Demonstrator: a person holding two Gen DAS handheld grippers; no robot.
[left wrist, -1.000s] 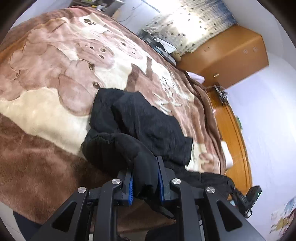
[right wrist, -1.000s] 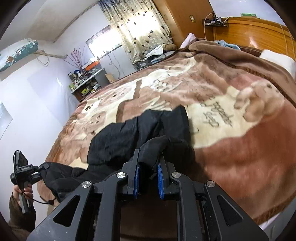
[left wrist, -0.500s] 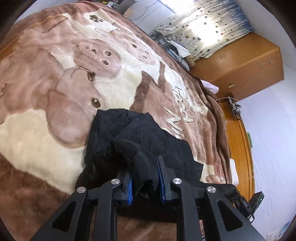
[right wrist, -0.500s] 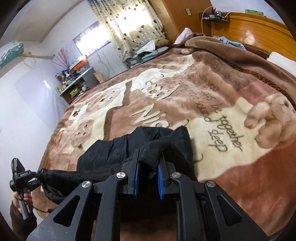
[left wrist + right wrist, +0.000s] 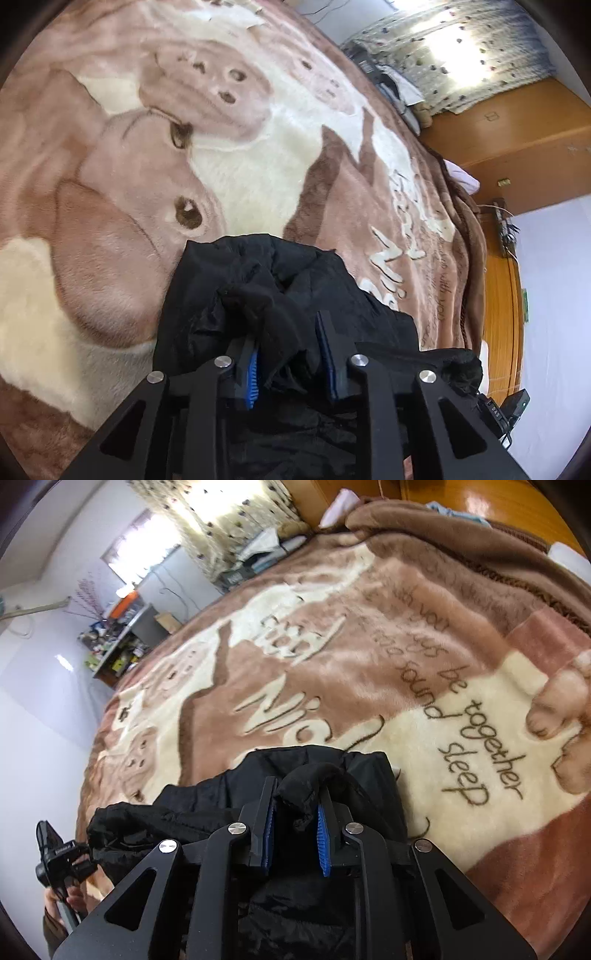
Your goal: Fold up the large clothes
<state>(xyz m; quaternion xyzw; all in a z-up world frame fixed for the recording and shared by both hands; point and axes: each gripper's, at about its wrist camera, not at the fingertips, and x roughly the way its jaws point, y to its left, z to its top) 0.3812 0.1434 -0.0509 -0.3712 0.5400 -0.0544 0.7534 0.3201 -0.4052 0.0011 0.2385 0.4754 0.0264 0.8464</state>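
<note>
The left gripper (image 5: pixel 291 354), a black two-finger claw with blue ribbed pads, has just been opening its jaws; a bunched fold of the black quilted fabric garment (image 5: pixel 295 291) sits between them, lying against the left pad while a gap shows at the right pad. The rest of the garment spreads just ahead of and below this claw on the plush brown-and-cream bear-print blanket (image 5: pixel 236 177). The right gripper (image 5: pixel 293 827) has likewise been opening; a rolled edge of the garment (image 5: pixel 310 779) hangs loose between its blue pads, with space on both sides. Ahead of the right claw the blanket's lettering stretches away. Far to its left, a hand (image 5: pixel 62 897) grips the other claw's handle
</note>
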